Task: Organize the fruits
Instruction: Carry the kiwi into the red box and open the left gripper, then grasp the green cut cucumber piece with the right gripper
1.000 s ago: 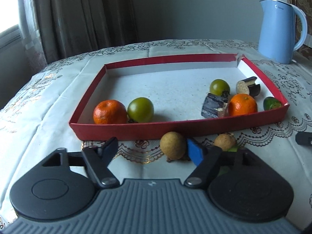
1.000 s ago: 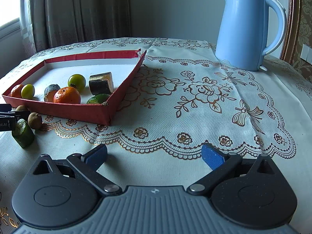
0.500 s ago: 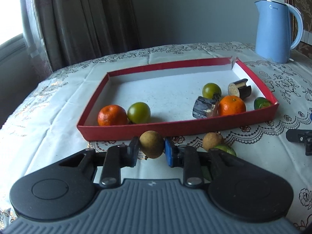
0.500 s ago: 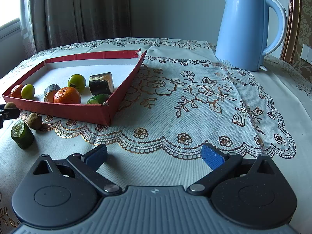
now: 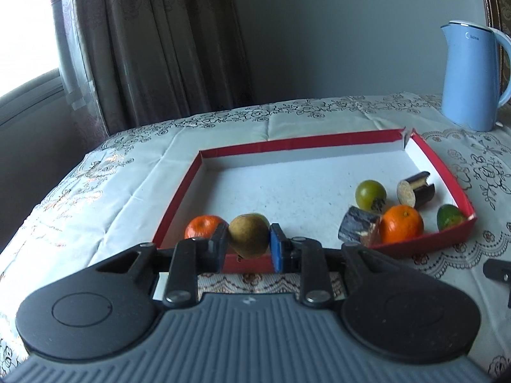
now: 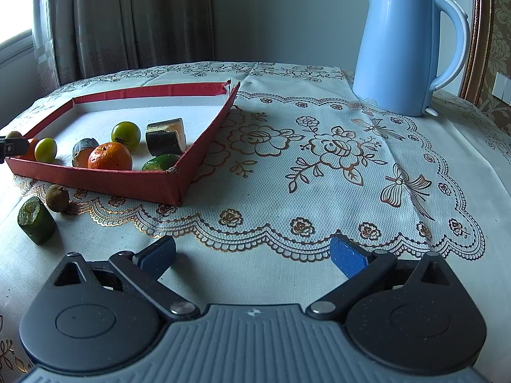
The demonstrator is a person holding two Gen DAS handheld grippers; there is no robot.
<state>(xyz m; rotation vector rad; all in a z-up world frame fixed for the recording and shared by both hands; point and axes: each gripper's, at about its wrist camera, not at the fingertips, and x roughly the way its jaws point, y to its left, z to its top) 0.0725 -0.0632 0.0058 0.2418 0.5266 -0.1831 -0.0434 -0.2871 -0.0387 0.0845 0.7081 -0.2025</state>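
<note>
Gripping a brown round fruit [image 5: 249,236], left gripper [image 5: 248,246] pads clenched on both its sides, held above red tray [image 5: 179,198] near edge. Right gripper [image 6: 252,255] released, jaws wide over tablecloth [image 6: 319,191]. At its 10 o'clock: another brown fruit [image 6: 57,198] and green chunk [image 6: 35,220] outside tray. Kettle [image 6: 405,51] at 1 o'clock.

The left gripper [image 5: 249,244] sits low in the centre of its frame, its two fingers drawn close together and both pads pressing on a small brown fruit [image 5: 249,235] held clear of the cloth. The right gripper [image 6: 252,255] fills the bottom of its frame, fingers spread wide with nothing between them.
</note>
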